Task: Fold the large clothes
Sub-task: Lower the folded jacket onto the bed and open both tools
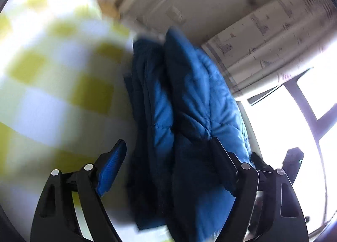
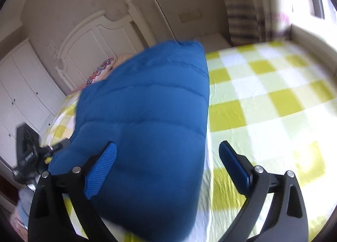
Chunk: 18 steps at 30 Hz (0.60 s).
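Observation:
A blue quilted puffer jacket [image 2: 145, 120] lies in a folded bundle on the yellow and white checked bed sheet [image 2: 263, 99]. My right gripper [image 2: 167, 149] is open, its jaws wide apart, just above the jacket's near end; the left pad [image 2: 103, 170] lies over the fabric. In the blurred left wrist view the jacket [image 1: 185, 115] fills the gap of my left gripper [image 1: 168, 143], bunched in dark folds. That gripper's jaws stand wide apart, and the fabric drapes over the right finger [image 1: 223, 157]. The left gripper also shows in the right wrist view [image 2: 31, 155], at the jacket's left edge.
A white headboard [image 2: 94, 40] and white wardrobe [image 2: 19, 94] stand behind the bed. A patterned pillow [image 2: 101, 69] lies by the headboard. A curtain [image 1: 273, 37] and bright window [image 1: 294, 115] are to one side.

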Motion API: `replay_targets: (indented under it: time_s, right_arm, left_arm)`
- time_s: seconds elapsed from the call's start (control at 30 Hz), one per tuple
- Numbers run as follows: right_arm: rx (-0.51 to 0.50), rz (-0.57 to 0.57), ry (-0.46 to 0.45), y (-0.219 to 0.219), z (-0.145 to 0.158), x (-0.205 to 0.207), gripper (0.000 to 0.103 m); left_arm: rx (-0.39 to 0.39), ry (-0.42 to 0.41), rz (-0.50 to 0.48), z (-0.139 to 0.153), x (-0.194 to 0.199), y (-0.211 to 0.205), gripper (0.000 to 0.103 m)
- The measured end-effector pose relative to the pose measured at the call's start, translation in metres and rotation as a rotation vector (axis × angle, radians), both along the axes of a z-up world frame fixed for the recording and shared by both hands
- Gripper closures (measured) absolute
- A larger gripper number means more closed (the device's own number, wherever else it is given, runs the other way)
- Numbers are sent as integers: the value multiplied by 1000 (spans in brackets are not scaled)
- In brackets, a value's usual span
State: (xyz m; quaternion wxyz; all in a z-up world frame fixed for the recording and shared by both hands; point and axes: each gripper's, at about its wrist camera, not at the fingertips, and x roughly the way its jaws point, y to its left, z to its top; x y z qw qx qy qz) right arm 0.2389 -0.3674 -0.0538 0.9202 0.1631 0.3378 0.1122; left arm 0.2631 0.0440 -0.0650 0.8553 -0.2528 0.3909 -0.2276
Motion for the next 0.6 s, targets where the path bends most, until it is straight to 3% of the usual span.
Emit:
replay_targets:
  time_s: [0.03,0.1,0.17,0.23,0.3,0.37,0.47,0.6]
  right_arm:
    - [-14,-3,-34,1,6,-18,6]
    - [-55,-4,-135,10,30,-63,6]
    - [-115,-7,-241,23,51,-110,2]
    - [-191,-30,-338,40,75,-155,2]
    - [-240,-50,-394,52,88,-187,2]
    - [-248,-57,-439,64,93,-217,2]
    - [-260,-46,-403,79,82,-246,2]
    - [-282,-69,-320,84,61,-251,2]
  left_arm:
    - [68,-87,6,21,-18,0,23]
    - [200,-265,28,58,-58,-2,4]
    - [328,-466,63,100,-114,-5,4]
    - [424,-585,133,123,-156,-10,4]
    - [506,-662,263,140,-192,-19,4]
    - [501,-672,276,145,-211,-24,4]
    - [429,-587,234,134,-232,-19,4]
    - [486,-510,204,116,-235,-43,4]
